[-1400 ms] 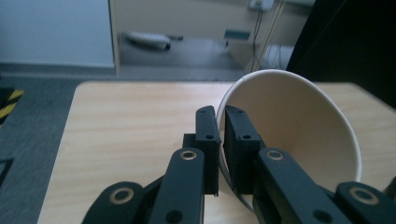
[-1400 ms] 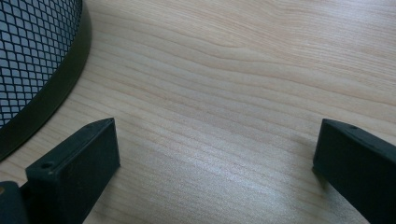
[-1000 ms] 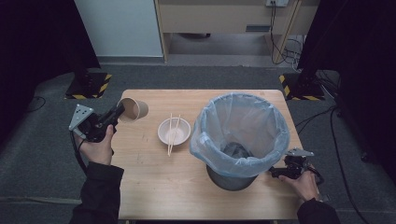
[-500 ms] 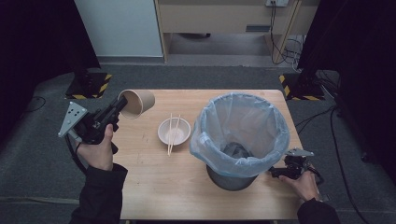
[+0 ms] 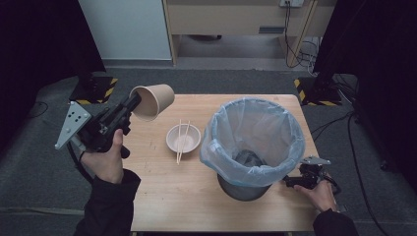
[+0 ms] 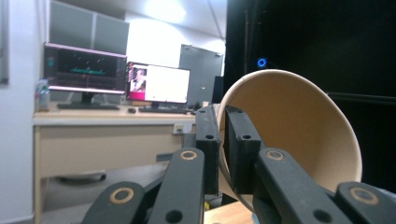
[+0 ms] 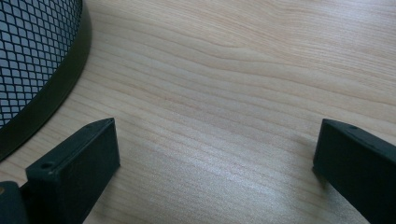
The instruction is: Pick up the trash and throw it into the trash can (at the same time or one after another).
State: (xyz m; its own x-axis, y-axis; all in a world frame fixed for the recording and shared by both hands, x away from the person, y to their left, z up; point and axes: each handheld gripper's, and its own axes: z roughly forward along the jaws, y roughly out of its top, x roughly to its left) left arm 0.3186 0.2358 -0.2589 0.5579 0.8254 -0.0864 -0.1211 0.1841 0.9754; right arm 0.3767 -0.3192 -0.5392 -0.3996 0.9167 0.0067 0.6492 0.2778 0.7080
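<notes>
The left gripper (image 5: 132,104) is up off the table's left edge, its jaws pinching the wall of the paper cup (image 5: 153,101) at the rim, one jaw outside and one inside. In the left gripper view the cup (image 6: 299,135) sits right at the jaw tips, its open mouth turned back toward the camera, tilted on its side and clear of the wooden table (image 5: 162,196). Just beyond and below the cup, toward the middle of the table, sits a small white bowl (image 5: 173,141) with a pair of chopsticks (image 5: 180,142) laid across it, sticking out past the rim on both sides. Farther out from that gripper, across the table, stands the waste bin (image 5: 241,189) lined with a pale blue bag (image 5: 255,132), something dark lying in its bottom. Over at the bin's near right side, the right gripper (image 5: 290,182) rests low by the bin's base, jaws spread wide with nothing but bare wood between them; in the right gripper view the bin's black mesh wall (image 7: 32,56) curves just off the left-hand jaw, close beside it and not touching.
</notes>
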